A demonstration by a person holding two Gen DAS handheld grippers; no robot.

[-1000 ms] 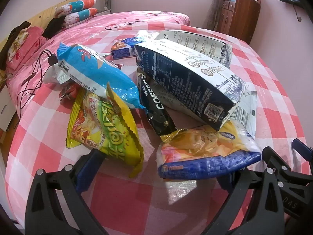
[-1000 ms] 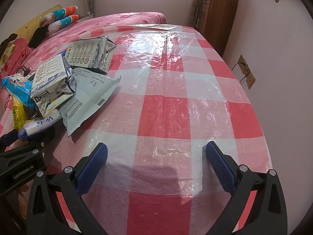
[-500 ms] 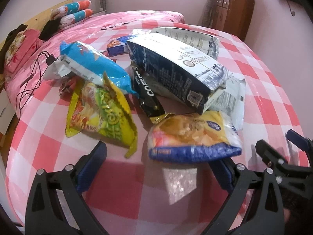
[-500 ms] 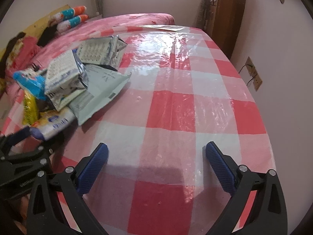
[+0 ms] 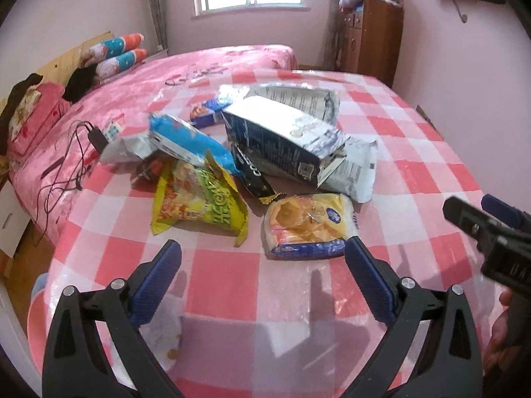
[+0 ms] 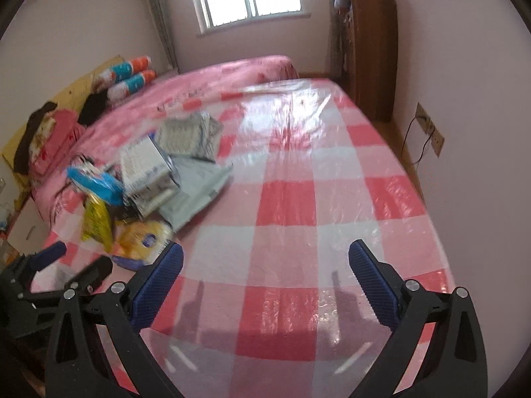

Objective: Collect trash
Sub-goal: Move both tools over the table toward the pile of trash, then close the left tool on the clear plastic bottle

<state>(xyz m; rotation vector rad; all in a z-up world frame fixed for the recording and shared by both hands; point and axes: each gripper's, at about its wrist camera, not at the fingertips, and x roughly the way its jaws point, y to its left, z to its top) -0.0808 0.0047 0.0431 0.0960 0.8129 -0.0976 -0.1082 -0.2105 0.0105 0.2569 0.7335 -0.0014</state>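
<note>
Both sets of jaws stand spread wide with nothing between them. From the left wrist camera the left gripper (image 5: 262,277) hangs over the near edge of the checked tablecloth (image 5: 415,179), its blue pads (image 5: 156,282) apart above bare red and white squares. The right gripper (image 6: 265,278) hovers over the empty right half of the same cloth, which shines under a clear plastic cover; it also shows at the right edge of the left view, with part of a hand (image 5: 497,341) below it.

Just beyond the left gripper's fingertips lies the trash, all in 1 heap on the left part of the table. Nearest is a yellow and blue snack bag (image 5: 308,225), lying flat. Left of it, close beside, a yellow-green crisp packet (image 5: 199,202) sits puffed and tilted. Between and behind these 2 a black coffee sachet (image 5: 252,174) pokes out from under a big dark blue and white bag (image 5: 282,139), which leans on a pale mailer pouch (image 5: 356,172). A light blue wrapper (image 5: 189,141) rests on the crisp packet's far end. Farther back lie a silver-lined torn bag (image 5: 298,99) and a small blue packet (image 5: 205,114).

Behind the table is a pink bed (image 5: 149,86) with a black cable (image 5: 66,162); a wooden cabinet (image 5: 371,39) stands by the far wall
</note>
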